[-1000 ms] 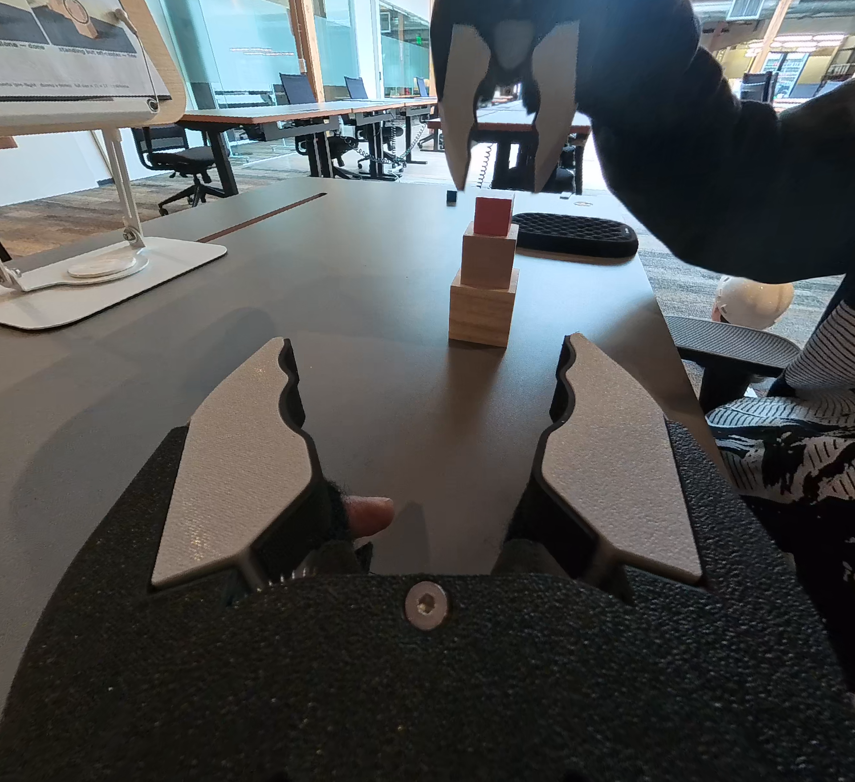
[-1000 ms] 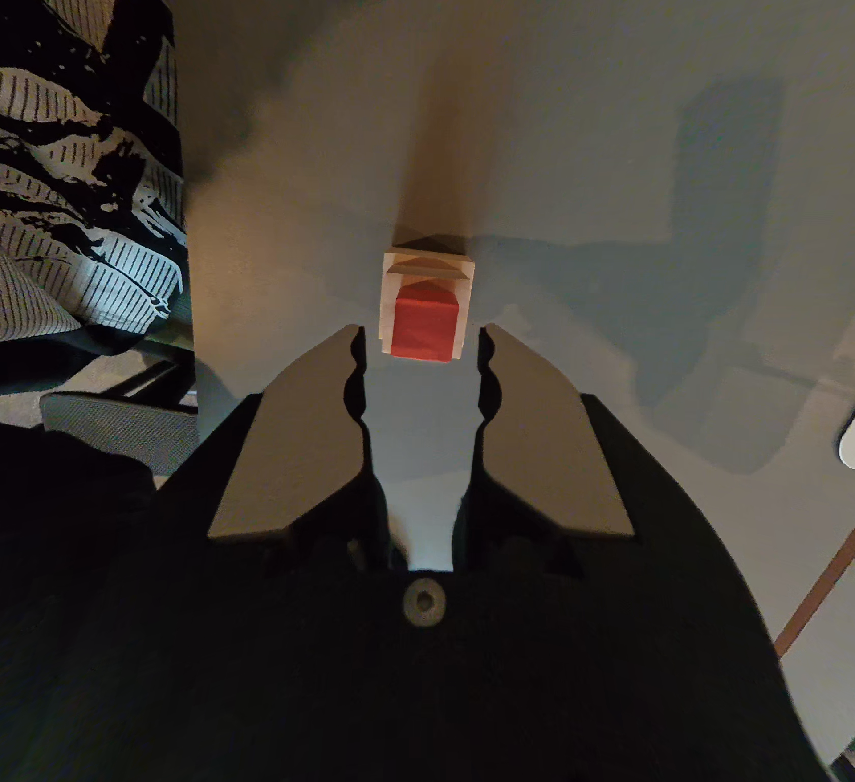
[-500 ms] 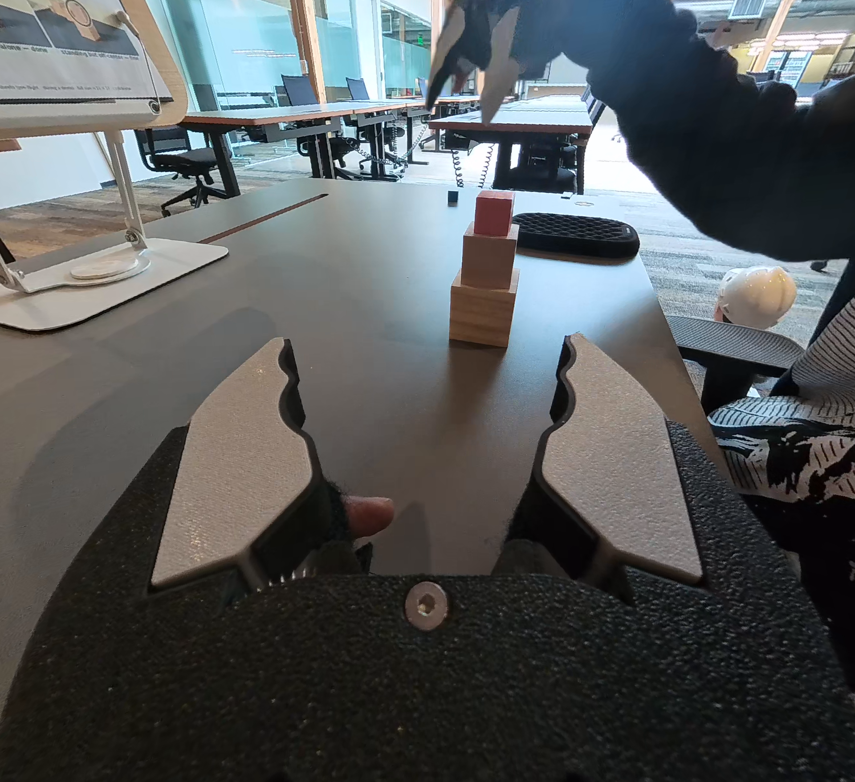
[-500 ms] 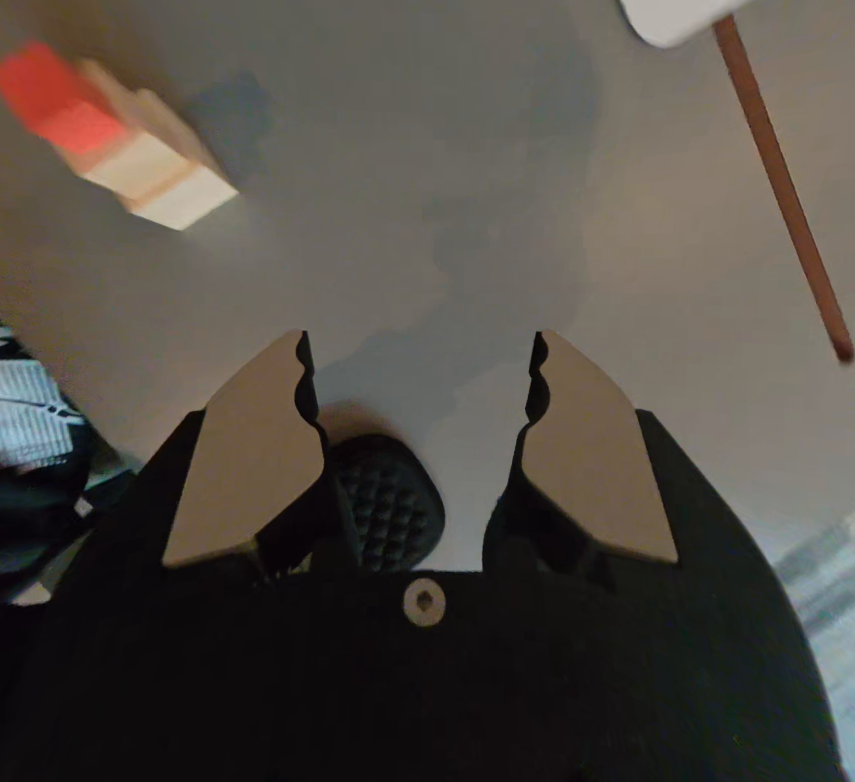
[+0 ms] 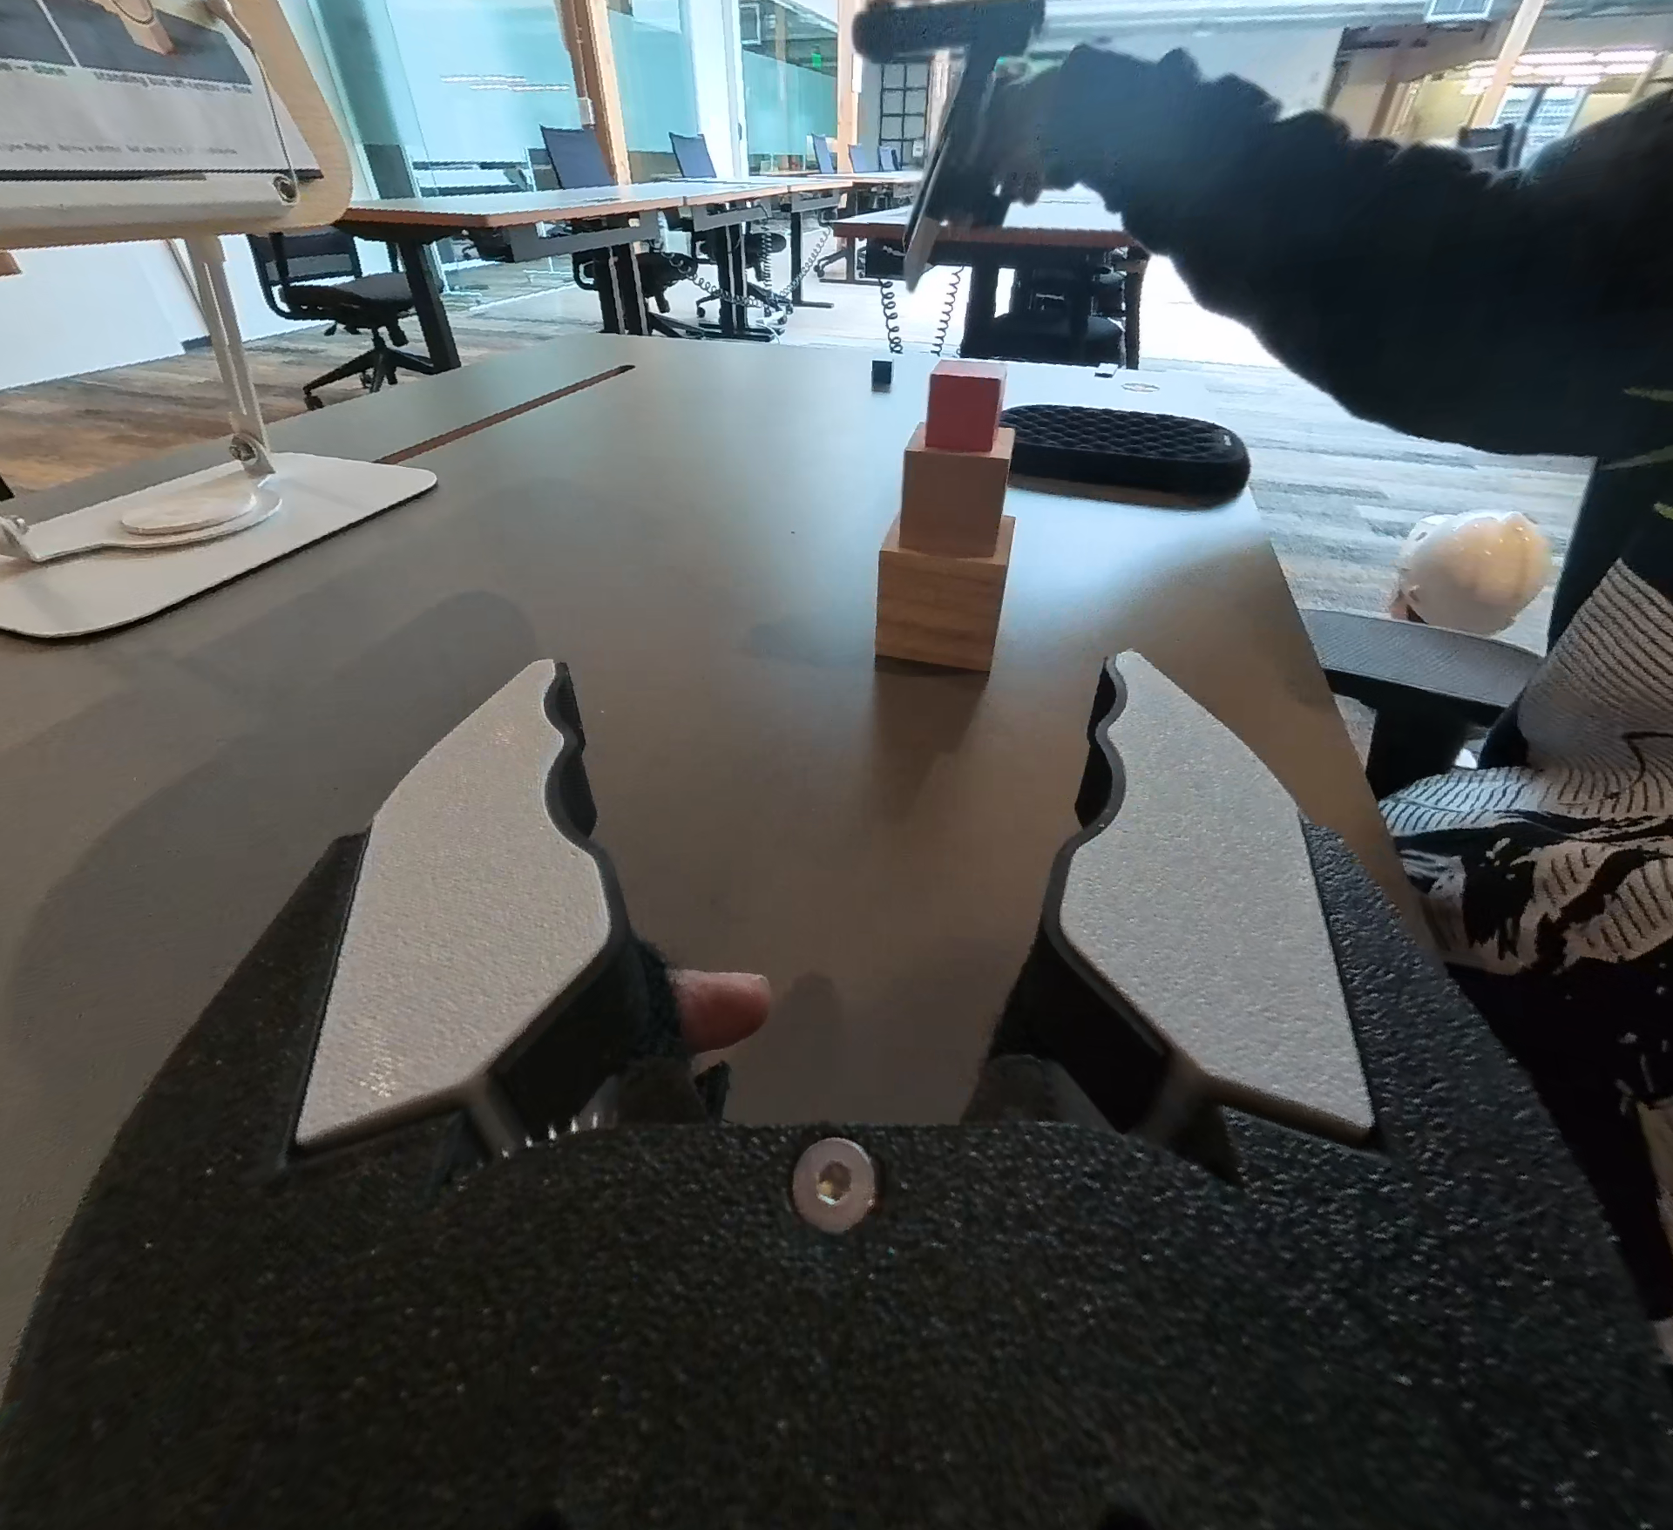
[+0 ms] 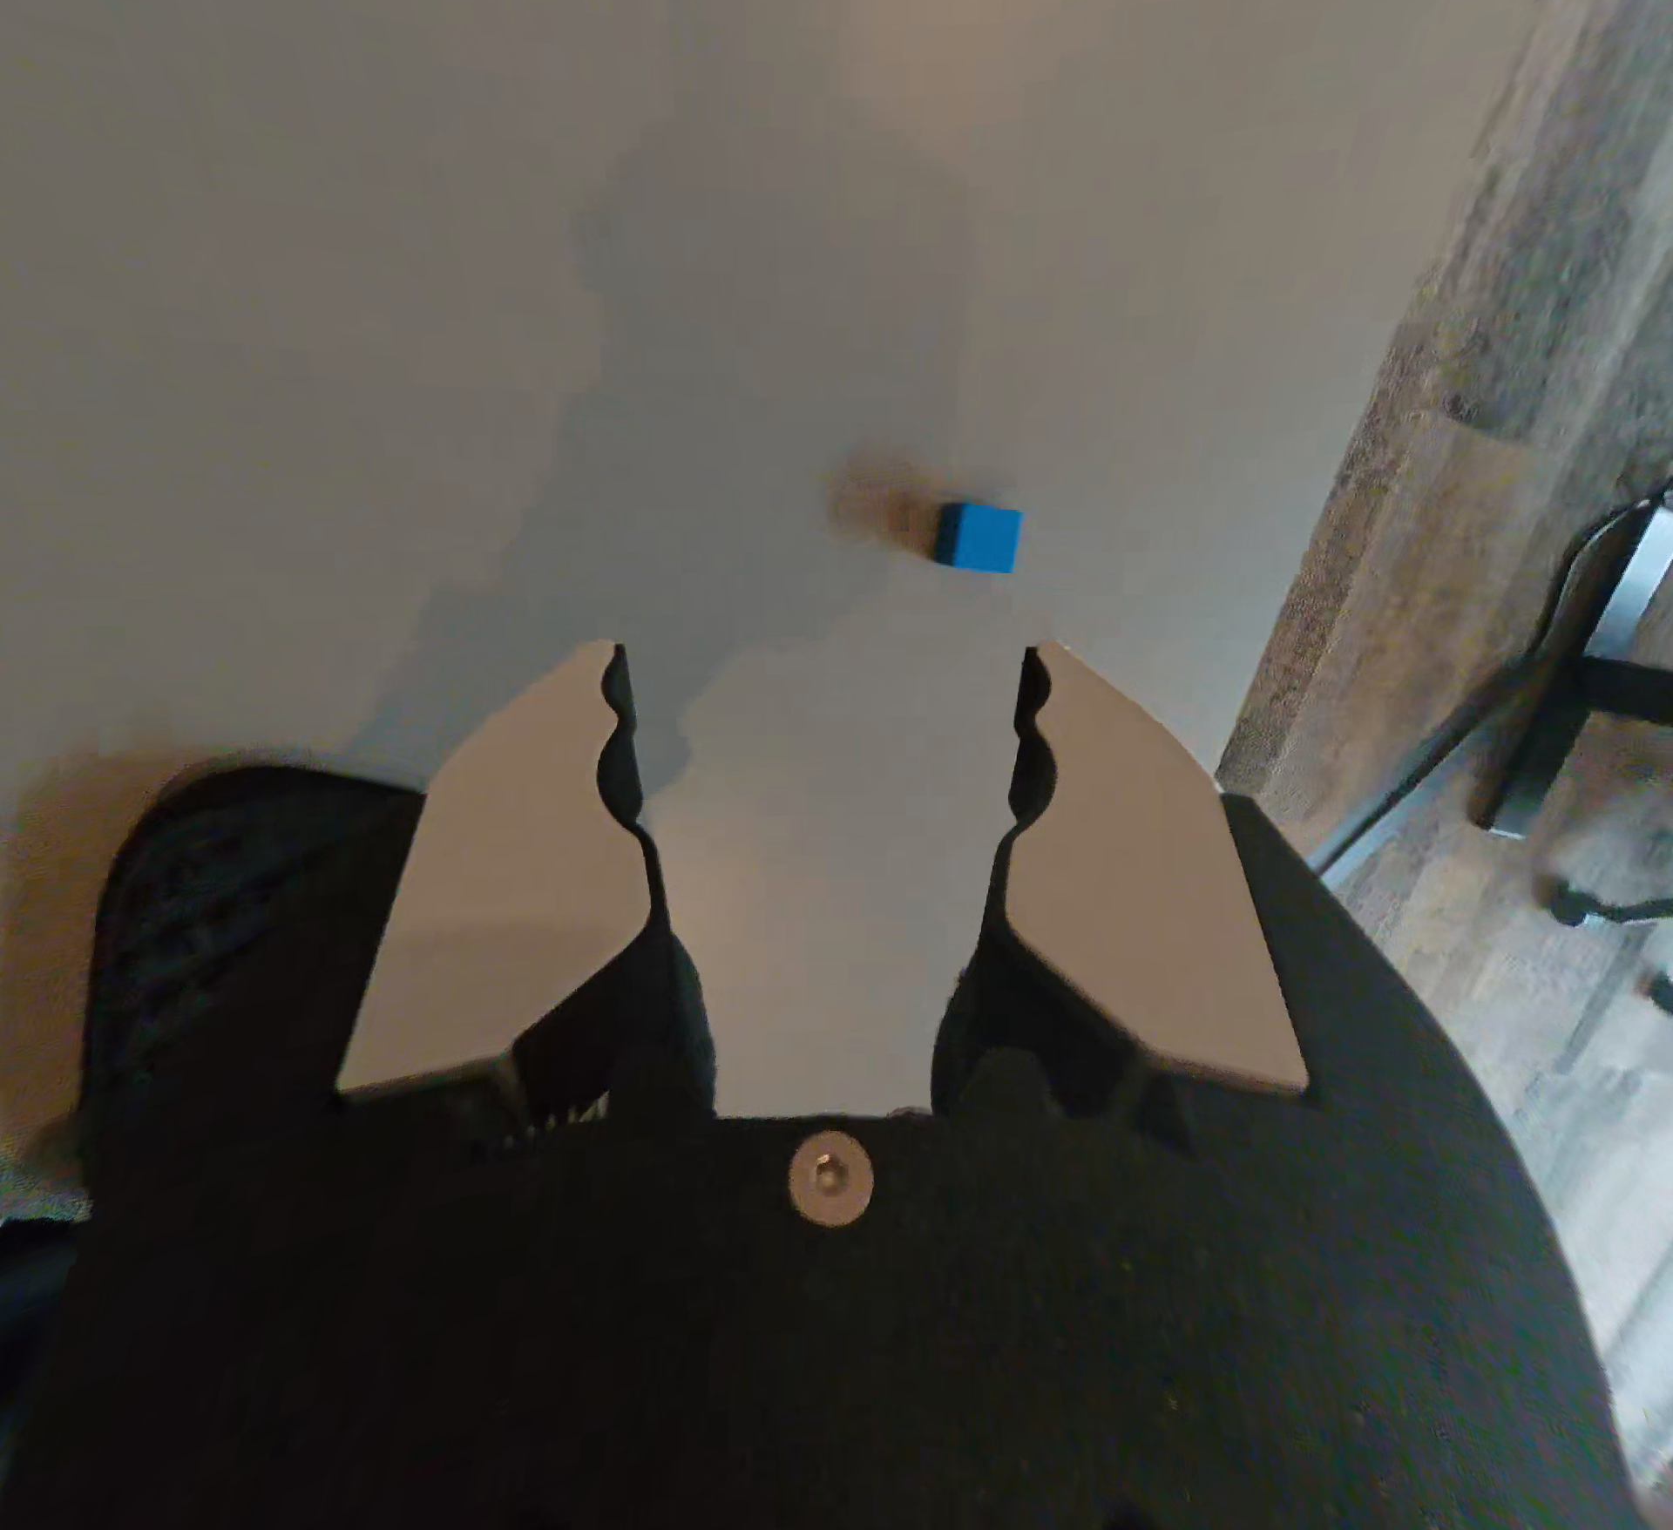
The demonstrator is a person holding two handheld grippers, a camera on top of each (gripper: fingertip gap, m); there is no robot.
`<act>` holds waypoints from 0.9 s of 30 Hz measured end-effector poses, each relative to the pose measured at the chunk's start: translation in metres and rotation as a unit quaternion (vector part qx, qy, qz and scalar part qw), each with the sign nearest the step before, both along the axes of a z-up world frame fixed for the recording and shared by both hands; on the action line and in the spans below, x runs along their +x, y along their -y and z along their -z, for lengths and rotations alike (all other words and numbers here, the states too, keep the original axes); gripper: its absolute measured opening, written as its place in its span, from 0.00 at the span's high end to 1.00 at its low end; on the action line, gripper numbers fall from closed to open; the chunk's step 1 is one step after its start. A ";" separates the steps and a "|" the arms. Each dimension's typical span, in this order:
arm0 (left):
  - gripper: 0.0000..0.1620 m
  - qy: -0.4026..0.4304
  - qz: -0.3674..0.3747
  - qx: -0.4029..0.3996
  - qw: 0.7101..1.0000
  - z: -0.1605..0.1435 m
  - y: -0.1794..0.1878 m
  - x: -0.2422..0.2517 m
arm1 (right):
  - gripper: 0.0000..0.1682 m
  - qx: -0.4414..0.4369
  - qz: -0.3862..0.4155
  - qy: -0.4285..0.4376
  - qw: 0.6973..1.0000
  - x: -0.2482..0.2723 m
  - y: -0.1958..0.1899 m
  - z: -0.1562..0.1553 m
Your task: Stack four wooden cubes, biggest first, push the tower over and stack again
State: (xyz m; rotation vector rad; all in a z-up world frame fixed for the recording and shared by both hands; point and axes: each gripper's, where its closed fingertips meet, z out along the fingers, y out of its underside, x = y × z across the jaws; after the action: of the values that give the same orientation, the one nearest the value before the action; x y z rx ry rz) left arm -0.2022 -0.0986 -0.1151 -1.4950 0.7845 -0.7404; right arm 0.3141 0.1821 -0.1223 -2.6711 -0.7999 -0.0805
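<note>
Three cubes stacked on the worktop (image 5: 634,581): big cube (image 5: 941,608) at the bottom, mid cube (image 5: 955,491) on it, red cube (image 5: 964,418) on top, tower upright. Blue cube (image 6: 978,538) not yet stacked, alone on the worktop well behind the tower, near the far edge. Right gripper (image 6: 822,654) released, empty, above the blue cube, just short of it. Left gripper (image 5: 833,690) released, empty, idle in front of the tower. Left to do: blue cube on top, push over, restack.

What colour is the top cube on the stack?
Red, sitting on two plain wooden cubes; clearest in the left wrist view.
</note>
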 end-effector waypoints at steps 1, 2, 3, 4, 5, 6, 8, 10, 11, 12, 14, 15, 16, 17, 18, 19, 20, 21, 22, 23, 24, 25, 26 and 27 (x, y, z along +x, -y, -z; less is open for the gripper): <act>0.35 0.002 0.000 -0.001 1.000 0.000 0.000 0.000 | 0.54 -0.001 0.009 -0.003 1.000 0.005 -0.005 0.004; 0.35 0.003 -0.001 -0.002 1.000 0.000 -0.001 -0.001 | 0.55 -0.005 0.015 -0.007 1.000 0.009 -0.009 0.008; 0.35 0.004 -0.001 -0.003 1.000 0.000 -0.001 -0.001 | 0.57 -0.008 0.018 -0.008 1.000 0.012 -0.013 0.012; 0.35 0.004 -0.001 -0.003 1.000 0.000 -0.001 -0.001 | 0.57 -0.012 0.021 -0.008 1.000 0.014 -0.017 0.017; 0.35 0.004 -0.001 -0.003 1.000 0.000 -0.001 -0.001 | 0.57 -0.021 0.023 -0.008 0.999 0.016 -0.020 0.023; 0.35 0.005 -0.002 -0.003 1.000 0.000 -0.001 -0.001 | 0.57 -0.029 0.026 -0.006 0.999 0.018 -0.024 0.028; 0.35 0.006 -0.002 -0.005 1.000 -0.001 -0.001 -0.001 | 0.57 -0.042 0.030 -0.001 0.999 0.022 -0.030 0.039; 0.35 0.009 -0.001 -0.007 1.000 -0.001 -0.001 -0.001 | 0.58 -0.058 0.033 -0.001 0.998 0.025 -0.035 0.048; 0.35 0.009 -0.001 -0.008 1.000 -0.001 -0.002 -0.002 | 0.58 -0.065 0.035 0.001 0.997 0.027 -0.037 0.053; 0.35 0.010 0.000 -0.010 1.000 0.000 -0.002 -0.002 | 0.59 -0.073 0.038 0.003 0.997 0.029 -0.039 0.057; 0.35 0.011 0.001 -0.011 1.000 0.000 -0.002 -0.002 | 0.61 -0.088 0.041 0.003 0.995 0.033 -0.040 0.065; 0.35 0.013 0.001 -0.012 1.000 -0.001 -0.002 -0.002 | 0.62 -0.091 0.043 0.001 0.995 0.034 -0.042 0.068; 0.35 0.014 0.000 -0.012 1.000 -0.001 -0.002 -0.002 | 0.64 -0.095 0.046 -0.001 0.994 0.036 -0.042 0.071; 0.35 0.015 0.001 -0.013 1.000 -0.001 -0.002 -0.002 | 0.65 -0.097 0.047 -0.003 0.994 0.037 -0.043 0.074; 0.35 0.015 0.001 -0.014 1.000 -0.001 -0.002 -0.002 | 0.65 -0.099 0.048 -0.004 0.994 0.038 -0.044 0.076; 0.35 0.015 0.002 -0.015 1.000 -0.001 -0.003 -0.002 | 0.65 -0.102 0.048 -0.004 0.994 0.039 -0.044 0.078; 0.35 0.015 0.002 -0.015 1.000 -0.001 -0.003 -0.002 | 0.65 -0.103 0.048 -0.004 0.993 0.040 -0.045 0.080; 0.35 0.016 0.002 -0.015 1.000 -0.001 -0.003 -0.002 | 0.65 -0.104 0.049 -0.005 0.993 0.040 -0.045 0.082; 0.35 0.016 0.002 -0.015 1.000 -0.001 -0.003 -0.002 | 0.66 -0.105 0.050 -0.005 0.993 0.041 -0.045 0.083; 0.35 0.017 0.002 -0.016 1.000 -0.001 -0.003 -0.002 | 0.68 -0.106 0.051 -0.005 0.993 0.042 -0.045 0.084; 0.35 0.017 0.002 -0.016 1.000 -0.001 -0.003 -0.003 | 0.69 -0.108 0.051 -0.005 0.993 0.042 -0.045 0.085; 0.35 0.018 0.002 -0.016 1.000 -0.001 -0.003 -0.003 | 0.70 -0.110 0.051 -0.007 0.993 0.042 -0.045 0.086; 0.35 0.018 0.002 -0.016 1.000 -0.001 -0.003 -0.002 | 0.72 -0.110 0.050 -0.008 0.993 0.042 -0.045 0.087; 0.35 0.017 0.002 -0.016 1.000 -0.001 -0.003 -0.002 | 0.73 -0.110 0.051 -0.008 0.993 0.042 -0.045 0.088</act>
State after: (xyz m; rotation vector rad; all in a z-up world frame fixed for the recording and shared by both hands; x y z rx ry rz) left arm -0.2046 -0.0957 -0.1141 -1.5063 0.7529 -0.7845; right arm 0.3558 0.2274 -0.2101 -2.9159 -0.7040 0.0048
